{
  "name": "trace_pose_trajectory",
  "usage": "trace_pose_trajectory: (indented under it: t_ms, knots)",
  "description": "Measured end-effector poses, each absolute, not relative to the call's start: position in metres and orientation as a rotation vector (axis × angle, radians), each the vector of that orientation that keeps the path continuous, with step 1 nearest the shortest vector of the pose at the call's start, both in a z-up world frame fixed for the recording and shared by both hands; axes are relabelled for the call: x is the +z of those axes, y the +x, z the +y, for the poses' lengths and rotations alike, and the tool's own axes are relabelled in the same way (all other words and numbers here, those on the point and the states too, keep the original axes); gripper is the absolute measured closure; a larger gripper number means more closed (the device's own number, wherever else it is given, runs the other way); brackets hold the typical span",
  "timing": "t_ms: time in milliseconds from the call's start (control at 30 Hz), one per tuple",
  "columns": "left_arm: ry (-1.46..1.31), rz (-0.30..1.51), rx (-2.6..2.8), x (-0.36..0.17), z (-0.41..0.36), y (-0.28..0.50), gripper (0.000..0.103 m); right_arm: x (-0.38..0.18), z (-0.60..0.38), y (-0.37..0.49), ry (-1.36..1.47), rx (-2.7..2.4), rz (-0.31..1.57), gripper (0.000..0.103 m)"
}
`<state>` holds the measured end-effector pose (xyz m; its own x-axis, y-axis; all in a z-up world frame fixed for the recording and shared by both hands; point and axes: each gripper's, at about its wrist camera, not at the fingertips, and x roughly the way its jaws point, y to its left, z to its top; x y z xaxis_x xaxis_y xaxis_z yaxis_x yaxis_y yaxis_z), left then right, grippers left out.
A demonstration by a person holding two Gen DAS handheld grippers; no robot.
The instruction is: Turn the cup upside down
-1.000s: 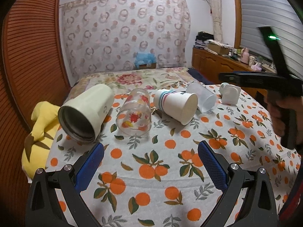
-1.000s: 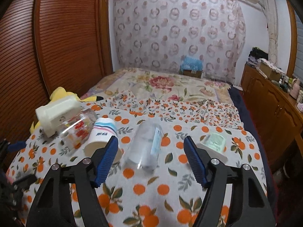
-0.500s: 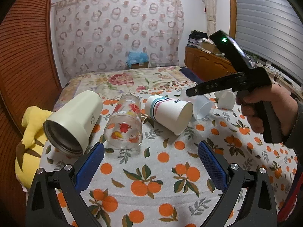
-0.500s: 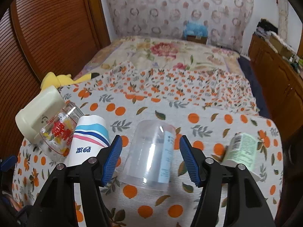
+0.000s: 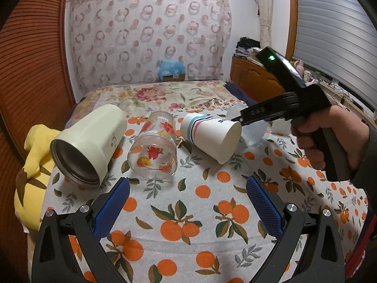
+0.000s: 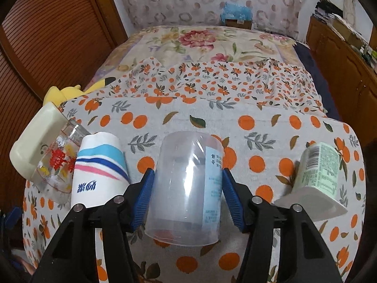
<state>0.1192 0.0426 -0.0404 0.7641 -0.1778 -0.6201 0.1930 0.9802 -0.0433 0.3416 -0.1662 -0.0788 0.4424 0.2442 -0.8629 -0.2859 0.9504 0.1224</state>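
A clear plastic cup (image 6: 186, 188) lies on its side on the orange-print cloth, rim toward me. My right gripper (image 6: 187, 193) straddles it, both blue pads against its sides, jaws closed on it. In the left wrist view the same cup (image 5: 255, 133) shows partly behind the right gripper's body. My left gripper (image 5: 188, 202) is open and empty, low over the cloth in front of the row of cups.
A striped paper cup (image 6: 99, 169), a printed glass (image 6: 56, 162) and a cream tumbler (image 6: 33, 148) lie on their sides to the left. A small white yogurt cup (image 6: 315, 174) lies to the right. A yellow plush toy (image 5: 30, 169) sits at the table's left edge.
My right gripper moved forward and down over the clear plastic cup and its jaws narrowed onto the cup's sides. My left gripper stayed open and shifted only slightly.
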Motion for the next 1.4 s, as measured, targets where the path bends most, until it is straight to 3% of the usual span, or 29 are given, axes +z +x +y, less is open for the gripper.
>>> trace_pose_trajectory:
  t_ms: [300,667,1133,1300,1400]
  knots:
    - [-0.003,0.66,-0.174,-0.039,0.056,0.099,0.008,-0.052,-0.176,0.271,-0.068,0.443,0.997,0.043]
    - [0.003,0.638,-0.13,-0.031,0.066,0.071,0.008,-0.058,-0.161,0.187,-0.063,0.565,0.987,0.043]
    - [0.002,0.65,-0.138,-0.032,0.064,0.061,0.008,-0.079,-0.143,0.167,-0.136,0.556,1.021,0.042]
    - [-0.002,0.663,-0.146,-0.03,0.057,0.066,0.008,-0.07,-0.146,0.158,-0.161,0.555,0.963,0.027]
    - [0.011,0.669,-0.147,-0.026,0.049,0.07,0.008,-0.06,-0.158,0.15,-0.136,0.568,0.935,0.027]
